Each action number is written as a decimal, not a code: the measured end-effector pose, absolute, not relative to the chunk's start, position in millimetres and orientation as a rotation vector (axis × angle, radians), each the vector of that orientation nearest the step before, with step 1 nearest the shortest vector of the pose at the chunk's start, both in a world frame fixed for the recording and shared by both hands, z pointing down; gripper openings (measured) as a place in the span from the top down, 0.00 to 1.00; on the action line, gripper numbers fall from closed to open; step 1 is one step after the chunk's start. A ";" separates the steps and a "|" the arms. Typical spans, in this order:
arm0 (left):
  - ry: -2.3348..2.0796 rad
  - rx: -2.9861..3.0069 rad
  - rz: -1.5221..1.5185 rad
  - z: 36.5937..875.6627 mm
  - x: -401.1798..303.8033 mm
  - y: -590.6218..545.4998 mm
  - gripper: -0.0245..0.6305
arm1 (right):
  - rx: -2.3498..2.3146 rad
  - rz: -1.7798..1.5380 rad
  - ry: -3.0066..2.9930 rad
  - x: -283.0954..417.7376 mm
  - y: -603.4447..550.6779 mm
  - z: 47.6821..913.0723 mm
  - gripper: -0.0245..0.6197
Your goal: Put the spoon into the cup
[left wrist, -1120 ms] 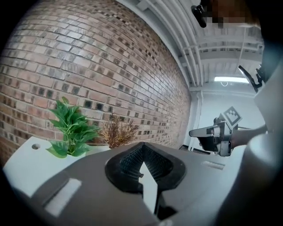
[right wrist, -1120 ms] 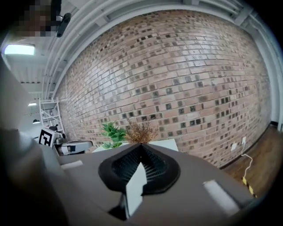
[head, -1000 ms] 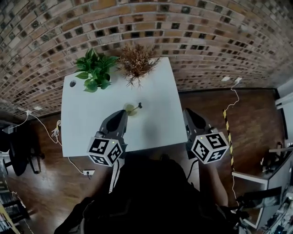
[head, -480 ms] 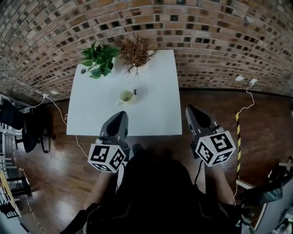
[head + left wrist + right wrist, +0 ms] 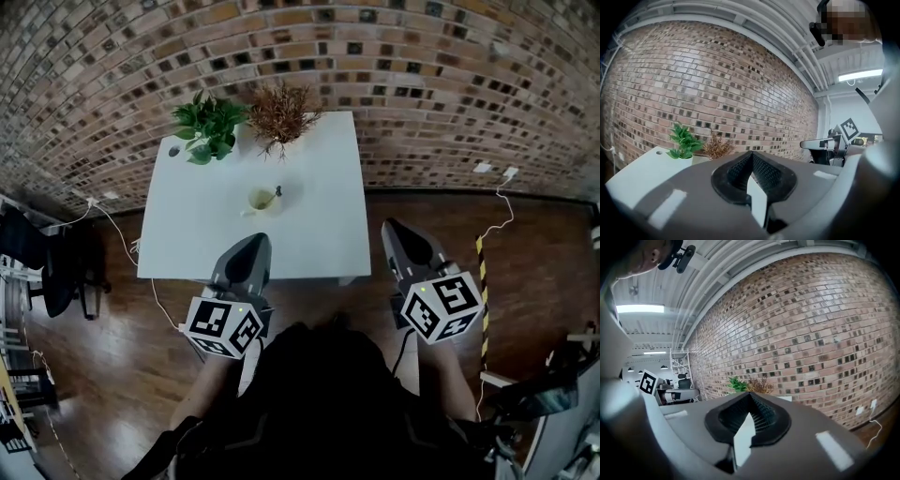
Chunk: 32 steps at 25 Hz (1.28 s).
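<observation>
Left gripper and right gripper, lower centre of frame: jaws closed together, nothing held. Cup, mid-table, well above both grippers; spoon stands in it, handle leaning out to the right. Green plant and dried plant occupy the table's upper edge.
</observation>
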<state>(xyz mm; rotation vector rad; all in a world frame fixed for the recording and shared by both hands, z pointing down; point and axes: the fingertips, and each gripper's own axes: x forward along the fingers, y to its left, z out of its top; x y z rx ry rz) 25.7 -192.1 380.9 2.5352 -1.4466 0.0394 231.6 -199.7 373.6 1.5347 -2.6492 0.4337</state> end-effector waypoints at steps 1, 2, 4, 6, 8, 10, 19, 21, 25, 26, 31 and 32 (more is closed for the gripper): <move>-1.431 2.535 0.029 380.0 25.8 -189.8 0.97 | 1.542 0.443 -2.645 231.4 -197.3 373.0 0.95; -1.418 2.535 0.018 378.9 25.5 -187.8 0.97 | 1.550 0.453 -2.640 231.3 -194.9 372.9 0.95; -1.405 2.531 0.007 377.6 22.3 -185.9 0.97 | 1.562 0.461 -2.623 230.4 -190.7 373.7 0.95; -1.402 2.524 -0.004 378.0 17.7 -185.1 0.97 | 1.560 0.450 -2.611 227.2 -187.0 373.6 0.95; -1.396 2.525 -0.012 379.4 15.2 -183.7 0.97 | 1.557 0.434 -2.607 223.9 -184.6 373.1 0.95; -1.390 2.533 -0.016 380.1 16.4 -181.9 0.97 | 1.566 0.432 -2.604 223.9 -183.3 373.0 0.95; -1.394 2.547 -0.045 375.1 13.3 -178.0 0.97 | 1.555 0.421 -2.607 219.9 -182.2 369.4 0.95; -1.398 2.546 -0.052 375.5 10.8 -178.3 0.97 | 1.549 0.439 -2.616 217.6 -182.7 368.3 0.95; -1.413 2.528 -0.059 378.6 6.9 -178.8 0.97 | 1.543 0.421 -2.616 213.9 -183.1 369.0 0.95; -1.413 2.526 -0.056 378.9 7.0 -179.0 0.97 | 1.542 0.413 -2.617 213.5 -183.8 369.1 0.95; -1.415 2.521 -0.036 381.7 7.7 -177.1 0.97 | 1.535 0.421 -2.628 211.9 -186.6 368.6 0.95; -1.415 2.520 -0.035 382.3 7.5 -176.5 0.97 | 1.534 0.422 -2.629 211.6 -186.7 368.6 0.95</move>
